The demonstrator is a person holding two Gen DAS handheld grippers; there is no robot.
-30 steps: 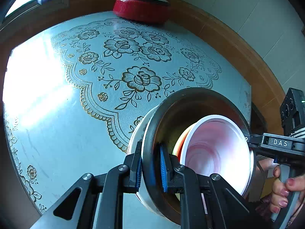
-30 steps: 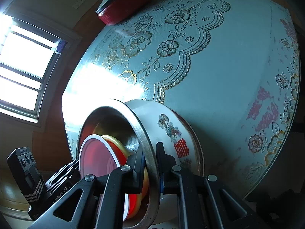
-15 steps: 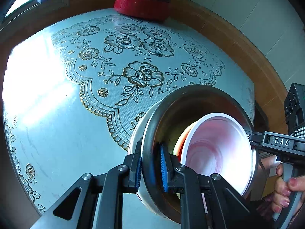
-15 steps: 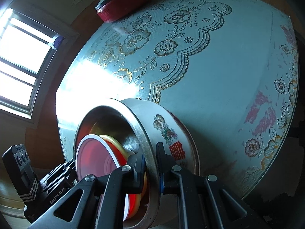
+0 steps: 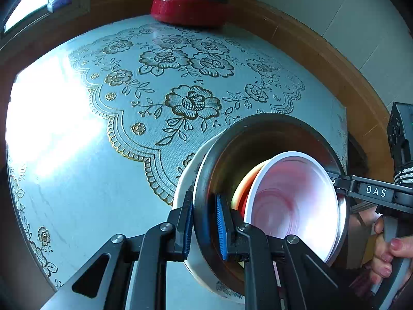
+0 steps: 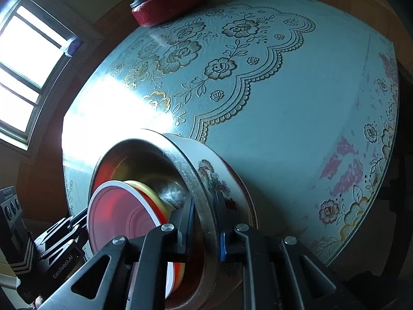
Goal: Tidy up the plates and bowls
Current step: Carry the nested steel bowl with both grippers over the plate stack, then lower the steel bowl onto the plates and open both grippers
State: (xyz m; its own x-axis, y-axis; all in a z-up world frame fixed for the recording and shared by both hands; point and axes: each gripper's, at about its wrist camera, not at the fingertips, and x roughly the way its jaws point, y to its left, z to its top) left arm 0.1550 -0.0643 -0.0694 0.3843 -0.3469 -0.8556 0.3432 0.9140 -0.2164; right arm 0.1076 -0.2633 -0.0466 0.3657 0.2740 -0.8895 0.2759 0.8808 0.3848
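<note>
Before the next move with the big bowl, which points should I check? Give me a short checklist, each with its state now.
1. Left gripper jaws clamp the rim of the large metal-rimmed white enamel basin: ok.
2. Right gripper grip on the opposite rim: not ok, its jaws are opening with the rim between them.
3. White-rimmed red plastic bowl nested inside the basin: ok.
4. Yellow bowl under it: ok.
5. Basin resting on the floral tablecloth: cannot tell.
6. Red lidded pot far from the basin: ok.

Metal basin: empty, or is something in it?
Not empty. The metal basin holds a white-rimmed red bowl nested over a yellow-edged one. What lies under them is hidden.
</note>
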